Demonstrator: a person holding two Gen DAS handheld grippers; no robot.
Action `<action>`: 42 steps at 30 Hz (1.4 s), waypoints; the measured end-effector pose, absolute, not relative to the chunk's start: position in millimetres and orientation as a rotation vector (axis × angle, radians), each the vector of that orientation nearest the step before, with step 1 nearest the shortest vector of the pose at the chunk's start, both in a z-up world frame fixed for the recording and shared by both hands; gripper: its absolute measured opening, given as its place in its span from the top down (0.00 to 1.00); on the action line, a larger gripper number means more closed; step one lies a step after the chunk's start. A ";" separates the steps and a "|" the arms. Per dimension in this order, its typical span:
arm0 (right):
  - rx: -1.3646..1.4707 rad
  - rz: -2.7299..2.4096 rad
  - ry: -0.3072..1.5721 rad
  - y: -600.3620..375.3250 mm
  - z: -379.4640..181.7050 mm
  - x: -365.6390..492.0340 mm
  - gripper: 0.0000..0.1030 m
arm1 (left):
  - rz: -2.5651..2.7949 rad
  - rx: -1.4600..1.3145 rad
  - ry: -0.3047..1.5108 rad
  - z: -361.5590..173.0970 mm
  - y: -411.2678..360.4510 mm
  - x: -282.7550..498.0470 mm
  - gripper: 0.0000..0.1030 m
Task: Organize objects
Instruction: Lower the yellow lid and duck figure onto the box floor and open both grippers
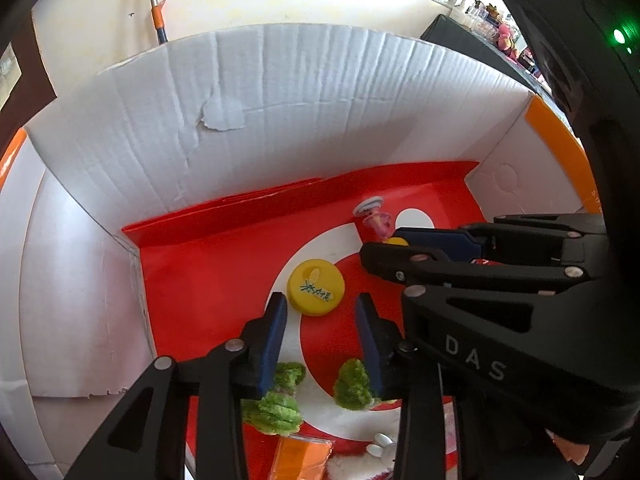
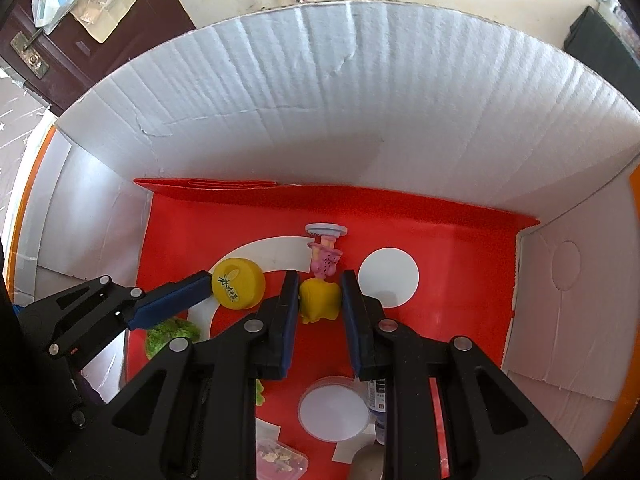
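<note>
We hold both grippers down inside a white cardboard box (image 2: 360, 92) whose floor is covered by a red and white printed sheet (image 2: 460, 264).

Our right gripper (image 2: 320, 296) is clenched on a small yellow toy (image 2: 320, 300): its two blue pads (image 2: 290, 312) press against the toy's left and right sides, and the toy sits right at the tips of the jaws, filling the gap between them. Just beyond it, touching or nearly touching its far edge (we cannot tell which), stands a pink figure with a round pale base (image 2: 326, 248).

Our left gripper (image 1: 322, 316) has its jaws released, with nothing between them but bare sheet. The yellow round cap (image 1: 316, 288), printed with green marks, lies flat on the floor just past the tips, slightly toward the left pad (image 1: 276, 340), apart from both. In the right wrist view the same cap (image 2: 238, 283) lies just beside the end of the left gripper's blue pad.

Closer to us than the left jaws lie three green fuzzy tufts (image 1: 354, 386), with an orange packet (image 1: 302, 456) beneath them near the lower edge. Under the right gripper we see a round clear lid (image 2: 334, 408) lying flat on the sheet, and a small bottle (image 2: 378, 404) partly hidden behind the right finger.
</note>
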State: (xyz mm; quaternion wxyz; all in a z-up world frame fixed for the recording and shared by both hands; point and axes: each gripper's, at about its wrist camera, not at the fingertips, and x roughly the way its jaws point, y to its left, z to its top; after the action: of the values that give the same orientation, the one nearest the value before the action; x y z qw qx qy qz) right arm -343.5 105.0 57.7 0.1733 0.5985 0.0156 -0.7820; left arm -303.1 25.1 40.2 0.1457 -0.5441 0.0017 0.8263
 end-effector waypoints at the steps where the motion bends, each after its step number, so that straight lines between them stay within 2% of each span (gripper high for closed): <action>1: 1.697 -2.218 0.047 105.5 57.7 -343.4 0.80 | 2.379 -1.568 0.002 39.8 24.2 -302.6 0.62; 18: 1.694 -2.227 0.093 118.9 62.3 -340.7 0.77 | 2.370 -1.560 -0.034 38.7 9.1 -288.5 0.62; 21: 1.675 -2.237 0.077 125.4 69.4 -339.1 0.77 | 2.369 -1.554 -0.057 40.4 4.4 -283.2 0.56; 28: 1.615 -2.271 0.037 143.6 94.7 -328.5 0.77 | 2.405 -1.514 -0.062 54.8 -3.1 -260.1 0.56; 32: 1.563 -2.293 0.033 134.2 115.0 -316.1 0.77 | 2.455 -1.465 -0.066 66.7 -19.3 -259.7 0.47; 35: 1.501 -2.344 0.062 141.0 121.7 -286.8 0.77 | 2.499 -1.426 -0.075 94.4 -11.2 -263.3 0.47; 37: 1.465 -2.369 0.073 102.1 130.9 -288.6 0.77 | 2.532 -1.399 -0.091 99.2 -22.4 -241.1 0.45; 39: 1.419 -2.406 0.075 103.8 136.7 -279.1 0.77 | 2.585 -1.364 -0.087 107.1 -22.3 -239.1 0.36; 42: 1.344 -2.455 0.093 120.9 149.2 -251.9 0.77 | 2.642 -1.315 -0.086 113.3 -24.9 -232.0 0.35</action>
State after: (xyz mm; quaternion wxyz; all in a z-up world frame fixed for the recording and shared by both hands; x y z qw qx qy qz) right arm -251.9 120.9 149.2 0.1699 0.4728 0.0328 -0.8640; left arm -232.0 -24.9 113.3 0.0944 -0.4433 -0.0289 0.8909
